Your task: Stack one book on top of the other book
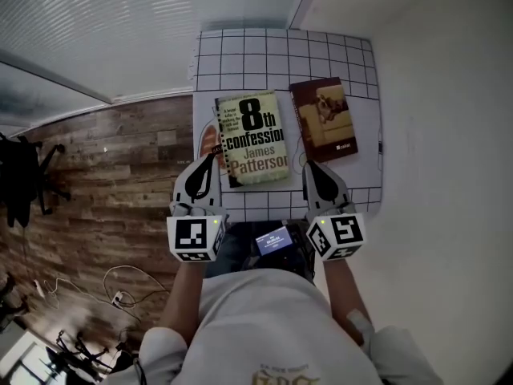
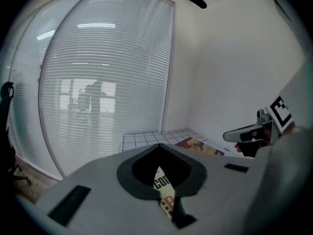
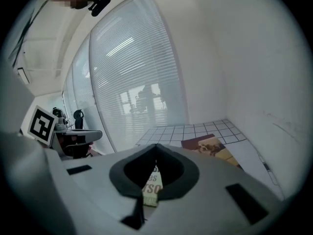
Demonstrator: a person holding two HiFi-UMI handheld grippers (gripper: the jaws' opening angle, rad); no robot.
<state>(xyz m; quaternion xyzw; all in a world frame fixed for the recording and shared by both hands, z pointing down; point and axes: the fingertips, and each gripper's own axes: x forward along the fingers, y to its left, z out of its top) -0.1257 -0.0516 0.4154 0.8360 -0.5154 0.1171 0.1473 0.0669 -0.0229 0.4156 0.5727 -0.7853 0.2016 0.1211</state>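
Two books lie side by side on a white gridded table (image 1: 240,54). The cream "8th confession" book (image 1: 252,138) is on the left, and the dark red book with a dog picture (image 1: 324,119) is on the right. My left gripper (image 1: 202,172) hovers at the near left corner of the cream book, jaws shut and empty. At the table's near edge, below the red book, my right gripper (image 1: 315,175) is shut and empty too. A strip of the cream book (image 2: 164,192) shows through the left gripper's jaws (image 2: 161,180). The right gripper view shows the red book (image 3: 210,147) ahead and the cream book (image 3: 152,185) past the jaws.
The table sits in a corner: a white wall (image 1: 433,95) runs along its right and a window with blinds (image 1: 120,22) lies beyond it. Wooden floor (image 1: 120,159) lies to the left, with a black chair (image 1: 24,179) and cables (image 1: 120,295).
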